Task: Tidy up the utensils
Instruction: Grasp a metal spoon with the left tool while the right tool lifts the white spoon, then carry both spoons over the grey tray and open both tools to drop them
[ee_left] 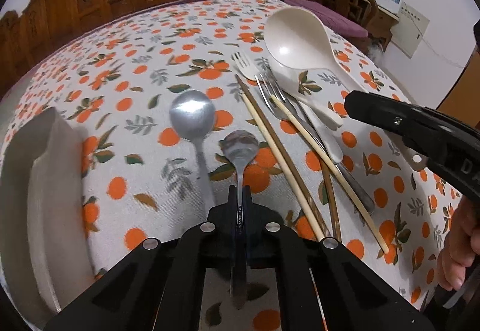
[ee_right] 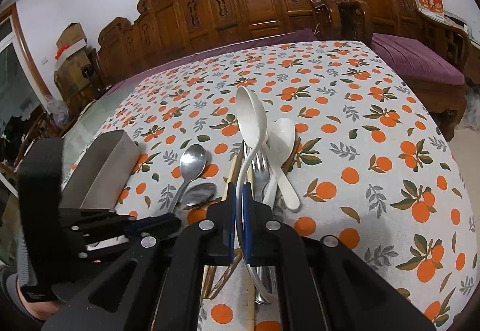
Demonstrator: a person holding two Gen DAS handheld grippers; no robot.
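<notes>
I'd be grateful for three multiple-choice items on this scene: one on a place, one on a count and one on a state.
1. In the left wrist view, the box stands:
A. left of the metal spoons
B. between them
C. right of the chopsticks

2. The metal spoons in view number:
A. one
B. two
C. four

3. The left gripper is:
A. open
B. shut on a chopstick
C. shut on the small spoon

Key:
1. A: the box sits at the left edge, with both spoons to its right.
2. B: a big one and a small one lie side by side.
3. C: the small spoon's handle runs between the closed pads.
</notes>
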